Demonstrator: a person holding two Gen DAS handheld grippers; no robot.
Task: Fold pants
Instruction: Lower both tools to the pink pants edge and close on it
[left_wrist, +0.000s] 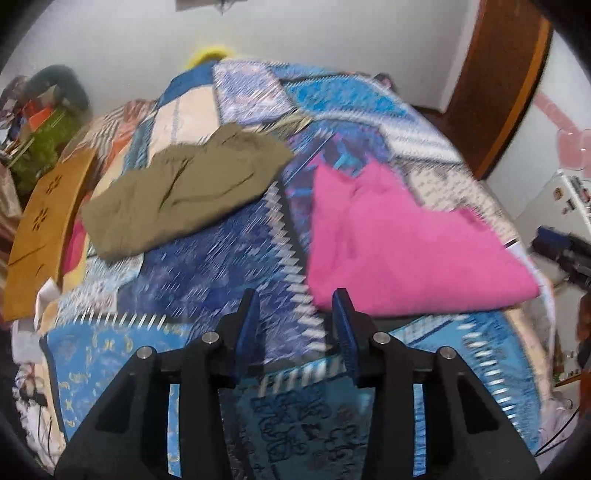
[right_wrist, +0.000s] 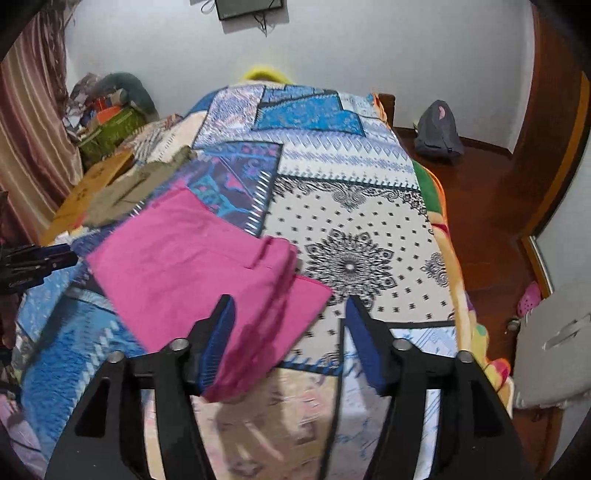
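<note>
- The pink pants (right_wrist: 207, 266) lie folded on the bed (right_wrist: 362, 229), on its patchwork cover, with the near corner toward the right tongs (right_wrist: 290, 306).
- Right tongs: jaws apart. The near end of the pink pants lies against the inner face of the left finger (right_wrist: 218, 343); the right finger stands clear of the cloth — no grip.
- Left tongs (left_wrist: 297, 302): jaws apart with nothing between them, hanging over the blue part of the cover, just beside the near left edge of the pink pants (left_wrist: 402, 240).
- Olive pants (left_wrist: 184, 184) lie folded and a little rumpled farther up the bed, to the left of the pink ones, apart from them.
- A wooden board (left_wrist: 40, 229) with flower cut-outs stands at the left edge of the bed, near the olive pants.
- A grey bag (right_wrist: 437, 129) sits on the wooden floor (right_wrist: 480, 206) right of the bed — well apart from the clothes.
- The left-wrist view is blurred.
</note>
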